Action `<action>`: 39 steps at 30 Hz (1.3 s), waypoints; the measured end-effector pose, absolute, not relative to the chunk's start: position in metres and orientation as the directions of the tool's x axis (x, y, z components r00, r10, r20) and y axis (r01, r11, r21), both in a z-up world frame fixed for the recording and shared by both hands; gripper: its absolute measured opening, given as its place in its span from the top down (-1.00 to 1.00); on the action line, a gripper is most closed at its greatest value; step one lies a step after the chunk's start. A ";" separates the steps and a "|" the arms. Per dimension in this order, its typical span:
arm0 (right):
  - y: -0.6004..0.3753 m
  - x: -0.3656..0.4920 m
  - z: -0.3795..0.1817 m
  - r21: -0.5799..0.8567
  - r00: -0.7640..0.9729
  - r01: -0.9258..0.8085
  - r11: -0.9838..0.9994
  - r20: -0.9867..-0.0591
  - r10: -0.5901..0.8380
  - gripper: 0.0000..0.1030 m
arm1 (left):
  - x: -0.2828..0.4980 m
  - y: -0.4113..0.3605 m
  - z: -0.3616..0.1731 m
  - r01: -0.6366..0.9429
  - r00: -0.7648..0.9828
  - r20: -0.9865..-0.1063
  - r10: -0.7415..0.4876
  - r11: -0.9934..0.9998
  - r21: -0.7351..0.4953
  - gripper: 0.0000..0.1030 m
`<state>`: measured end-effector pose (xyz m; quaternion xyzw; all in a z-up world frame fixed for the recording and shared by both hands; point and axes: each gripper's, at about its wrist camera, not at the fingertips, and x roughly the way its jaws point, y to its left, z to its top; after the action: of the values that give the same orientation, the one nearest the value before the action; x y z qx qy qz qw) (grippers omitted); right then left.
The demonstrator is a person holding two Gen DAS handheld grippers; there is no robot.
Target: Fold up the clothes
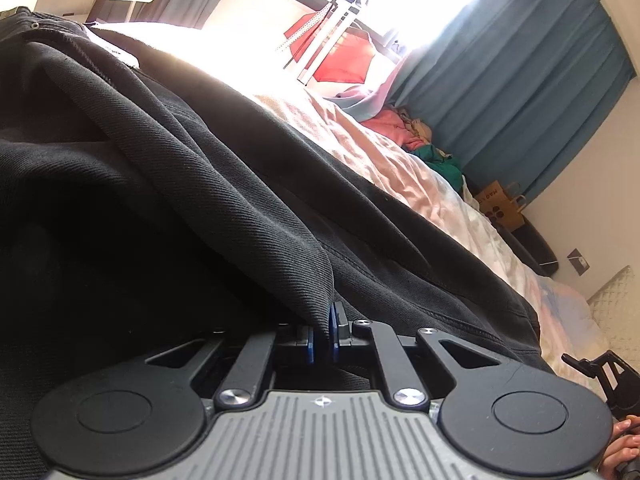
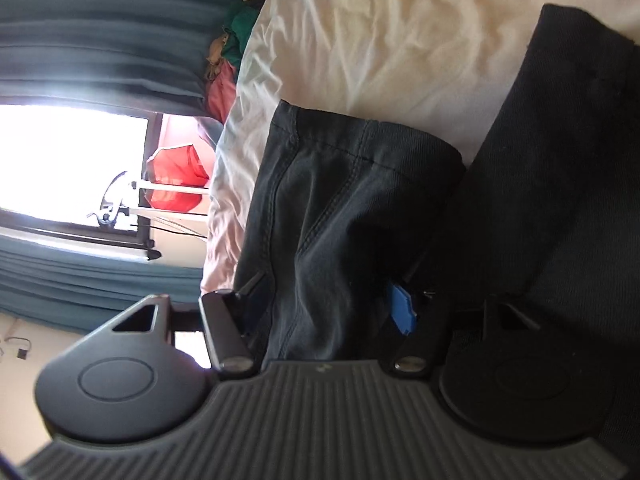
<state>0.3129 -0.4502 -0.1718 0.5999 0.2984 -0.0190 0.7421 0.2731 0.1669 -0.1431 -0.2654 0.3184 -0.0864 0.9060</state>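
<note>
Clearly, the left gripper [image 1: 322,338] is nearly closed, and its two blue pads [image 1: 334,332] pinch a fold of the black twill trousers [image 1: 168,184]. The dark cloth rises from the pads and fills most of the left wrist view, with a waistband and a small metal rivet near the top left corner. The trousers lie on a bed with a wrinkled cream-white sheet [image 1: 404,168], which runs away to the right. At the far side of the bed there is a heap of pink and green clothes [image 1: 416,140], and behind it hangs a teal pleated curtain [image 1: 528,80] next to a bright window. A red cloth [image 1: 340,60] hangs by a white rack. At the bottom right corner a part of the person's hand [image 1: 622,446] shows.

In the right wrist view the picture is turned on its side. The right gripper [image 2: 320,300] has its jaws wide apart. A stitched end of the same dark trousers [image 2: 344,208] lies between the fingers, but the one blue pad [image 2: 402,310] that shows stands free of the cloth. More dark fabric lies on the right, over the cream sheet [image 2: 380,32].
</note>
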 end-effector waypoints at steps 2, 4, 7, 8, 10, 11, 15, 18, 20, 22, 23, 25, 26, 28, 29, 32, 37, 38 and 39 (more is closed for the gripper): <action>-0.448 0.323 -0.174 0.876 0.839 0.373 0.305 -0.459 0.291 -0.23 | 0.279 0.165 -0.144 -0.012 0.785 -0.525 -0.328 0.839 -0.543 0.84; -0.445 0.332 -0.175 0.866 0.857 0.363 0.343 -0.455 0.243 0.11 | 0.281 0.163 -0.143 -0.008 0.786 -0.523 -0.329 0.841 -0.541 0.84; -0.440 0.344 -0.173 0.850 0.883 0.346 0.397 -0.438 0.170 0.82 | 0.279 0.159 -0.137 0.009 0.789 -0.515 -0.334 0.846 -0.534 0.84; -0.440 0.345 -0.169 0.845 0.891 0.340 0.412 -0.430 0.146 0.88 | 0.278 0.157 -0.135 0.019 0.791 -0.511 -0.338 0.847 -0.531 0.84; -0.443 0.347 -0.161 0.835 0.901 0.336 0.435 -0.419 0.109 0.90 | 0.278 0.152 -0.129 0.037 0.789 -0.505 -0.350 0.848 -0.529 0.84; -0.446 0.348 -0.158 0.837 0.906 0.329 0.438 -0.410 0.102 0.90 | 0.278 0.149 -0.127 0.040 0.787 -0.505 -0.353 0.847 -0.531 0.84; -0.463 0.340 -0.153 0.837 0.921 0.316 0.447 -0.384 0.069 0.90 | 0.280 0.139 -0.121 0.041 0.778 -0.495 -0.387 0.817 -0.574 0.84; -0.481 0.330 -0.155 0.840 0.923 0.327 0.432 -0.381 0.042 0.91 | 0.282 0.118 -0.119 0.081 0.769 -0.504 -0.394 0.841 -0.535 0.84; -0.491 0.322 -0.157 0.828 0.920 0.345 0.443 -0.391 0.014 0.91 | 0.298 0.100 -0.125 0.080 0.755 -0.532 -0.383 0.859 -0.506 0.84; -0.503 0.312 -0.163 0.819 0.914 0.370 0.439 -0.407 -0.012 0.91 | 0.298 0.096 -0.132 0.069 0.745 -0.552 -0.376 0.865 -0.497 0.84; -0.509 0.306 -0.166 0.817 0.910 0.384 0.430 -0.415 -0.023 0.92 | 0.298 0.095 -0.135 0.066 0.742 -0.556 -0.375 0.866 -0.496 0.84; -0.516 0.300 -0.174 0.818 0.902 0.399 0.414 -0.432 -0.016 0.92 | 0.298 0.093 -0.140 0.062 0.738 -0.563 -0.372 0.868 -0.493 0.84; -0.514 0.301 -0.176 0.805 0.895 0.406 0.433 -0.445 -0.012 0.92 | 0.297 0.094 -0.141 0.064 0.738 -0.564 -0.372 0.869 -0.490 0.84; -0.510 0.303 -0.176 0.777 0.888 0.412 0.476 -0.460 -0.017 0.92 | 0.296 0.094 -0.143 0.068 0.738 -0.565 -0.370 0.873 -0.484 0.83; -0.509 0.303 -0.176 0.771 0.886 0.413 0.484 -0.463 -0.019 0.92 | 0.295 0.094 -0.145 0.070 0.738 -0.565 -0.369 0.874 -0.480 0.83; -0.510 0.302 -0.177 0.800 0.896 0.392 0.453 -0.443 0.008 0.91 | 0.290 0.098 -0.146 0.073 0.737 -0.567 -0.368 0.877 -0.476 0.83; -0.516 0.305 -0.183 0.874 0.899 0.340 0.348 -0.410 0.152 0.83 | 0.288 0.101 -0.143 0.067 0.734 -0.568 -0.373 0.872 -0.485 0.83; -0.518 0.306 -0.186 0.891 0.898 0.325 0.317 -0.395 0.192 0.70 | 0.288 0.102 -0.143 0.066 0.733 -0.568 -0.375 0.870 -0.489 0.83; -0.519 0.309 -0.188 0.906 0.898 0.308 0.290 -0.378 0.228 0.56 | 0.288 0.103 -0.142 0.064 0.732 -0.567 -0.377 0.867 -0.494 0.83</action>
<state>0.3085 -0.5194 -0.1879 0.5952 0.2248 -0.0260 0.7711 0.2880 0.1026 -0.1425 -0.2270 0.3447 -0.1223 0.9026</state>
